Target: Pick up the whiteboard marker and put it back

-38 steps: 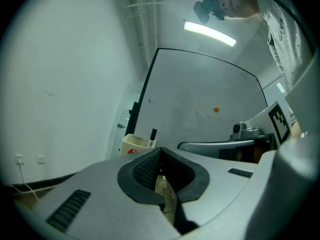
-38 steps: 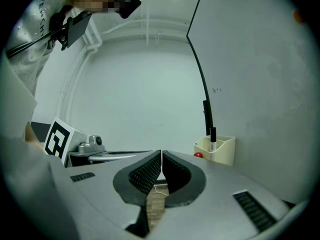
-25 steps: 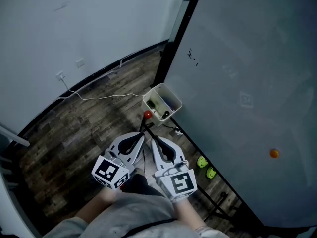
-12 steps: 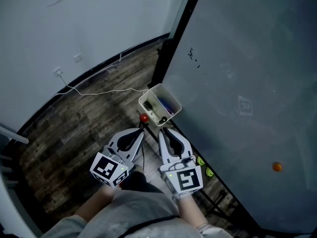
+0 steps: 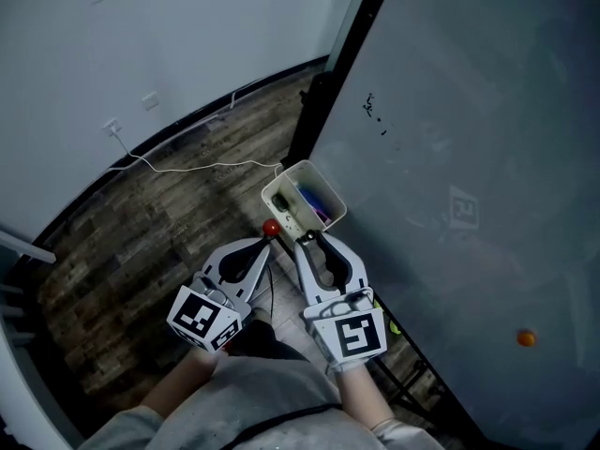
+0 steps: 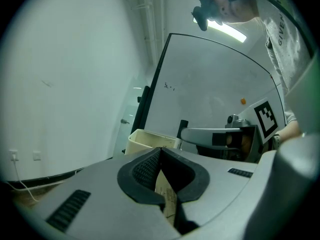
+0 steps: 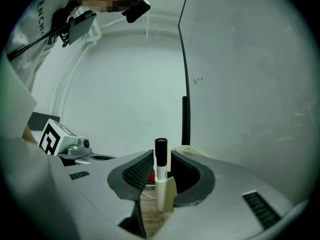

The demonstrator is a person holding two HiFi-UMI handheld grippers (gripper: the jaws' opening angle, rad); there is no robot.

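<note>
Ahead of me the cream holder [image 5: 277, 187] blocks passage; the whiteboard [image 5: 469, 139] walls my right; open floor [image 5: 159, 223] lies left.

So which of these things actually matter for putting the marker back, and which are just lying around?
Part of the job: whiteboard marker, standing in the beige holder; right hand-held gripper, whose jaws have just been opening, the marker between them.

Just lying about: white cable, wall socket, orange dot on the whiteboard, red round thing, left hand-held gripper, shut.
</note>
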